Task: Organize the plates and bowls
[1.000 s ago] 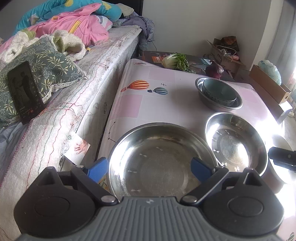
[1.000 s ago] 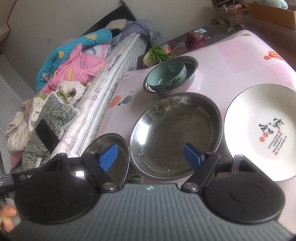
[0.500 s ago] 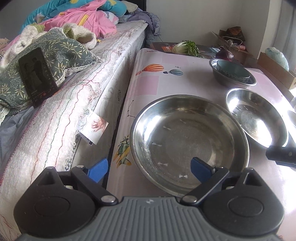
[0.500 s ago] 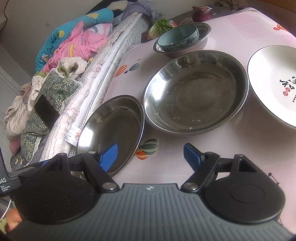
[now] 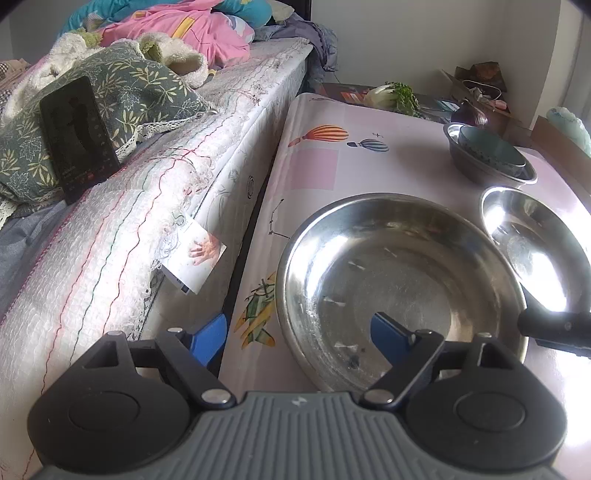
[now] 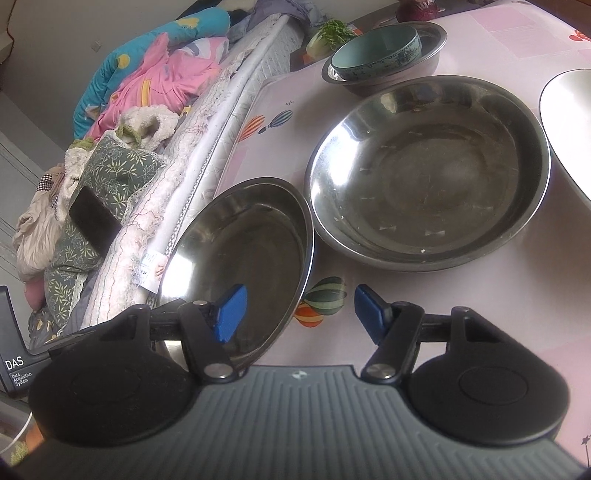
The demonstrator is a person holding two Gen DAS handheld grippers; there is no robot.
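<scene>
Basin rim between left fingers

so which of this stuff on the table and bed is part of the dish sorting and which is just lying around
Job:
near steel dish
second steel dish
teal bowl in a steel bowl
white plate

Lying about:
phone
leafy pillow
pink bedding
greens

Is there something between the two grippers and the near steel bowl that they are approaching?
Nothing visible stands in the way. The left gripper straddles the left rim of the near steel bowl, the right gripper straddles its right rim, and both have just been closing, neither yet pressing.
</scene>
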